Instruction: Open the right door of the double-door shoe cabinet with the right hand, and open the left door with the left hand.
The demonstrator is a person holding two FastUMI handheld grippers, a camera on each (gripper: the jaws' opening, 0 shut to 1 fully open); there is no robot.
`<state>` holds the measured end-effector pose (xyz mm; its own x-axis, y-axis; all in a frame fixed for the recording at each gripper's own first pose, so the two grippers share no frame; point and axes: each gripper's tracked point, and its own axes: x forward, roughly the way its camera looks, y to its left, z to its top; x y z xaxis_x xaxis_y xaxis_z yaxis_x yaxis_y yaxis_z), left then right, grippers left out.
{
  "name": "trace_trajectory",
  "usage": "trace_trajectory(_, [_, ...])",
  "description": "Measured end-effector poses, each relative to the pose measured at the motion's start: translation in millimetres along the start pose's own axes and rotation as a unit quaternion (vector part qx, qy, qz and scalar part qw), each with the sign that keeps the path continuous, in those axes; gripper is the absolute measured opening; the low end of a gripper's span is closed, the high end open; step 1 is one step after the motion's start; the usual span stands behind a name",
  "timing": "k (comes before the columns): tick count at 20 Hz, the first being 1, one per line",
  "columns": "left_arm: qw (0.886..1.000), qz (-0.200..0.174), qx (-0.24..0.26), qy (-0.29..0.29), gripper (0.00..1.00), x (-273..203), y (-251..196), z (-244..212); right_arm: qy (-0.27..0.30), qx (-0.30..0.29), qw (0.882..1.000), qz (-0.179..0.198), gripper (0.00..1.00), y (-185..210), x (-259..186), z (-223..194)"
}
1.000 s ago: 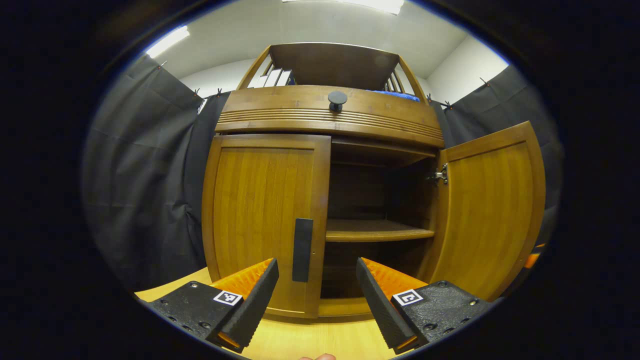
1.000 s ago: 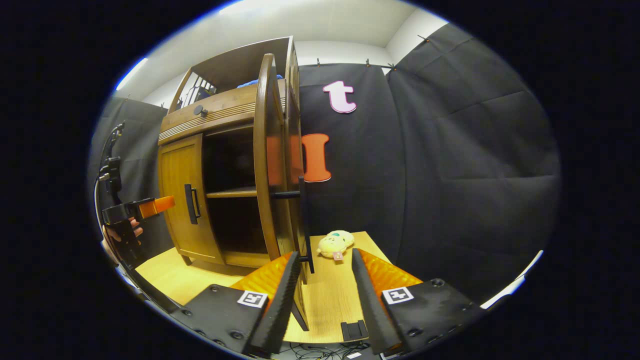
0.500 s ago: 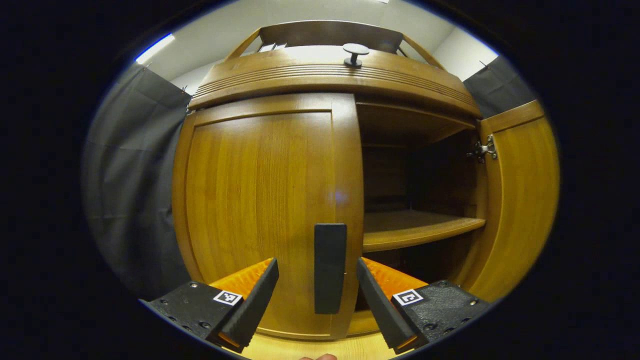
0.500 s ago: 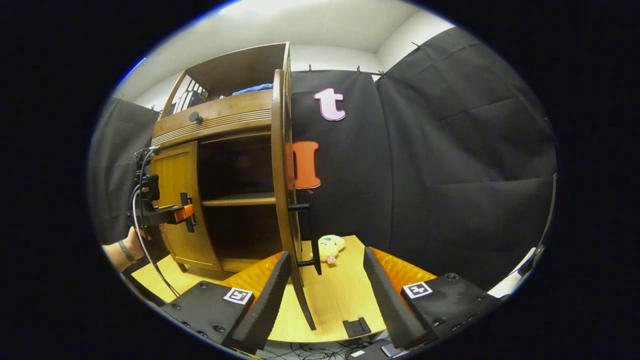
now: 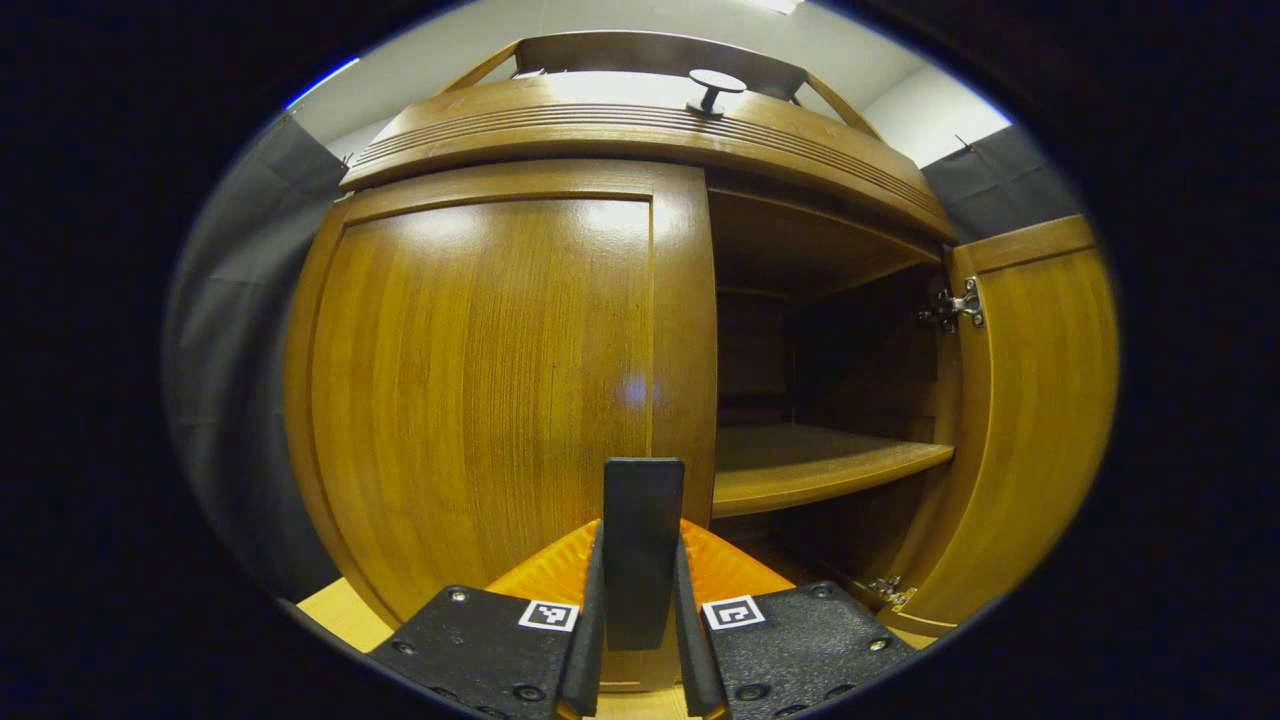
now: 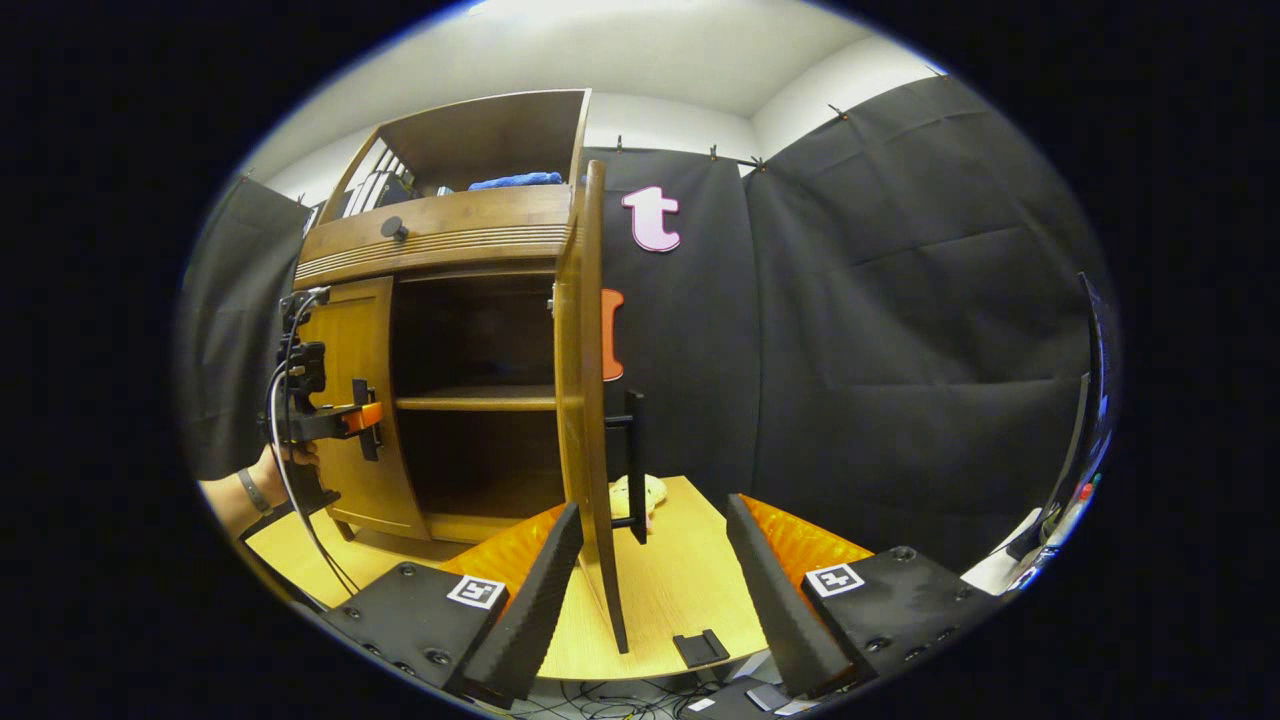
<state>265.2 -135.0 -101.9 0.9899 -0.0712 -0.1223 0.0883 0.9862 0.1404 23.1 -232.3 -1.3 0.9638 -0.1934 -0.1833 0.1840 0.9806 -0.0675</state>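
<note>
- L gripper [image 5: 640, 640] is sitting at bottom centre of left gripper view, both fingers pressing on the left door handle [image 5: 643, 545], clenched on it
- Left door [image 5: 480, 400] of the shoe cabinet [image 5: 640, 130] is filling centre-left of that view, lying flush w/ the frame, not swung out
- Right door [image 5: 1035, 420] is standing wide open at right edge; hinge [image 5: 952, 305] showing near its top, inner shelf [image 5: 810, 465] showing betw. the doors
- In right gripper view, R gripper [image 6: 650, 590] is hanging released at bottom centre, fingers spread, nothing betw. them; open right door's edge [image 6: 590, 400] is standing just beyond its left finger, right door handle [image 6: 634, 465] apart from both fingers
- At mid-left of right gripper view a hand [image 6: 290, 460] is holding the L gripper [image 6: 362, 418] at the left door
- Plush toy [image 6: 630, 495] is lying on the wooden table [image 6: 680, 590] behind the open door, partly hidden
</note>
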Motion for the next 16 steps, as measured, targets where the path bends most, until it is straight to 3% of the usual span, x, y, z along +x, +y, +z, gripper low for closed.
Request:
trace_trajectory(4, [1.000, -0.002, -0.013, 0.019, 0.30, -9.0, 2.9, 2.7, 0.008, 0.000, 1.000, 0.014, 0.83, 13.3, -1.1, -3.5])
trace_trajectory(6, [1.000, -0.002, -0.009, 0.019, 0.29, -26.3, 4.3, 3.5, 0.005, -0.002, 1.000, 0.023, 1.00, 18.6, -0.2, -2.3])
trace_trajectory(7, [1.000, -0.002, -0.007, 0.018, 0.29, -37.2, 5.7, 3.9, 0.003, -0.003, 1.000, 0.025, 0.93, 20.1, 0.0, -0.7])
trace_trajectory(12, [1.000, -0.002, -0.022, 0.018, 0.29, -84.4, 20.8, 7.7, 0.000, 0.001, 0.999, 0.040, 0.93, 25.8, 5.7, -1.0])
trace_trajectory(16, [0.999, 0.027, -0.024, 0.024, 0.29, -123.1, 43.4, 9.7, -0.004, 0.012, 0.998, 0.054, 0.93, 29.1, 9.0, 1.6])
